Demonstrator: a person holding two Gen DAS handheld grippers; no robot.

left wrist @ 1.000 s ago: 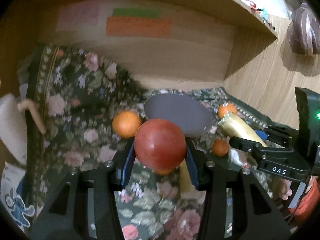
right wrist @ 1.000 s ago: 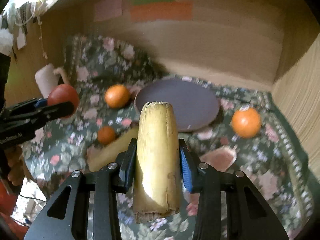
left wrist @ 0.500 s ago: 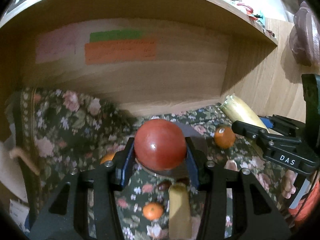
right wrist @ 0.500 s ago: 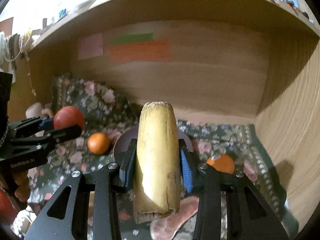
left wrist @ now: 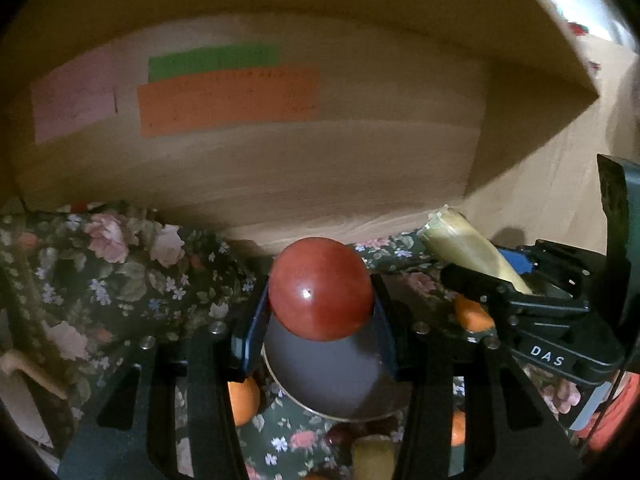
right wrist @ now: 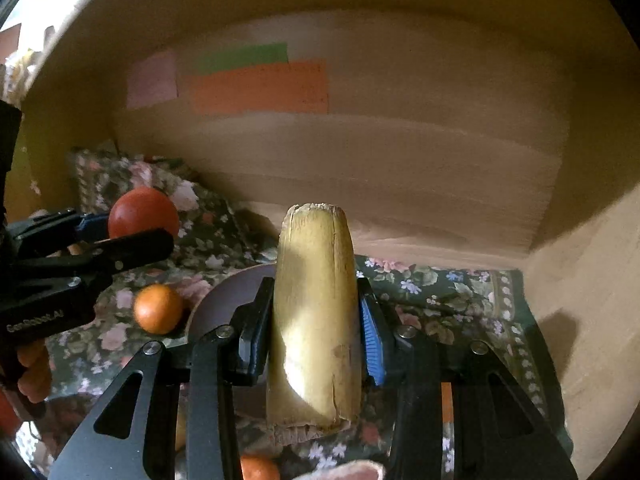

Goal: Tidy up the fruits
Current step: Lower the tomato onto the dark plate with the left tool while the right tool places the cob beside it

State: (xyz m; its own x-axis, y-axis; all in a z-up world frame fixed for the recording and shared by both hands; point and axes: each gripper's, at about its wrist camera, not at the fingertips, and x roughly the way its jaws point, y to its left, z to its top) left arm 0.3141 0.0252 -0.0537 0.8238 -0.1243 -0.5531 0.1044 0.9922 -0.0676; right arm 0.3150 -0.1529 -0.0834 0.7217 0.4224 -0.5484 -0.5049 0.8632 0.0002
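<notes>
We see the left gripper (left wrist: 320,320) clenched on a red apple (left wrist: 320,288), held in the air above the dark plate (left wrist: 336,380) that rests on the floral cloth (left wrist: 120,280). The right gripper (right wrist: 316,332) grasps a yellow banana piece (right wrist: 316,320) between its 2 fingers, also raised over the plate (right wrist: 228,296), with the apple (right wrist: 142,216) and left gripper (right wrist: 100,248) off to its left. 1 orange (right wrist: 158,309) lies on the cloth (right wrist: 440,292) just beside the plate's left edge, and coloured paper notes (left wrist: 228,100) are stuck on the wooden back wall (left wrist: 360,160).
</notes>
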